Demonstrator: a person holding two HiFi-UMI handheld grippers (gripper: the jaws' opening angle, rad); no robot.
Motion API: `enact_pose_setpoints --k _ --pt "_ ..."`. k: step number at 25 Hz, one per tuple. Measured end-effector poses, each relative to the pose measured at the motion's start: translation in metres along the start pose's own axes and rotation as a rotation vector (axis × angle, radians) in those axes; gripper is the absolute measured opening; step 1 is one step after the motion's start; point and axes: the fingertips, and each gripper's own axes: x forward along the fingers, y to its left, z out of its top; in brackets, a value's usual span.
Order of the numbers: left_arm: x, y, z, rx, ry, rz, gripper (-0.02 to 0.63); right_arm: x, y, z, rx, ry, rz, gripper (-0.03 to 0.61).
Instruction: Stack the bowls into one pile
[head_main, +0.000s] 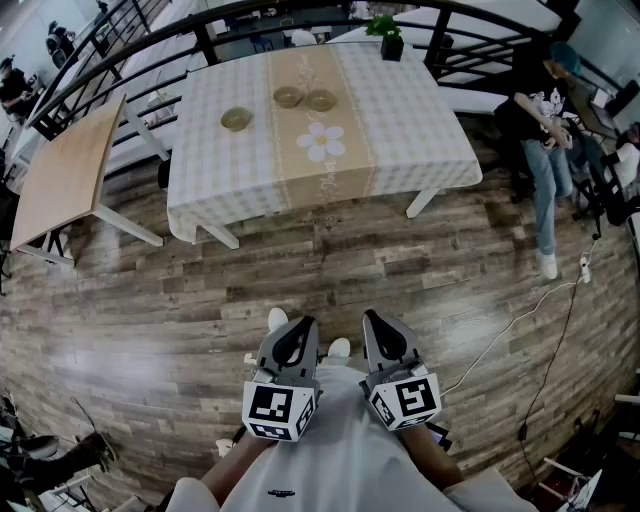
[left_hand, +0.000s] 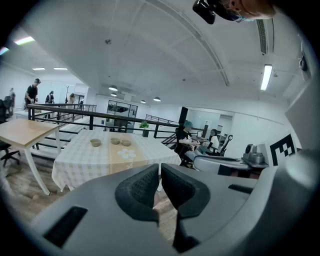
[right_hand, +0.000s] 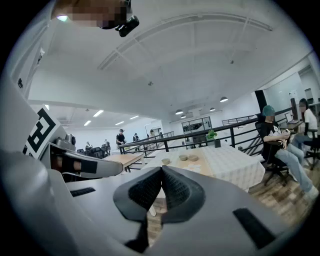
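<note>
The left gripper (head_main: 291, 325) and right gripper (head_main: 386, 322) are both closed and hold nothing. The three bowls (head_main: 288, 97) sit apart on the checked table (head_main: 420, 110), across the wood floor (head_main: 300, 270) from both grippers.

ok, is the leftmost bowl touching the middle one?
Apart. The head view shows a clear strip of checked tablecloth between the leftmost bowl and the middle bowl.
</note>
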Motion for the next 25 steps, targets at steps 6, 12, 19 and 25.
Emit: enact_pose_setpoints --k 6,12,19,25 --pt "0.012 -0.008 -0.008 0.005 0.019 0.006 0.032 -0.003 -0.019 -0.010 0.018 0.007 -0.011 0.034" --pt "0.020 -0.019 -0.010 0.010 0.030 -0.014 0.032 -0.013 -0.031 -0.007 0.042 -0.037 -0.021 0.035" --pt "0.029 -0.016 0.001 0.010 0.015 -0.021 0.032 -0.014 -0.050 -0.010 0.082 -0.038 -0.069 0.035" --pt "0.050 0.002 0.008 -0.019 0.037 -0.036 0.032 0.011 -0.066 -0.007 0.107 -0.008 -0.114 0.035"
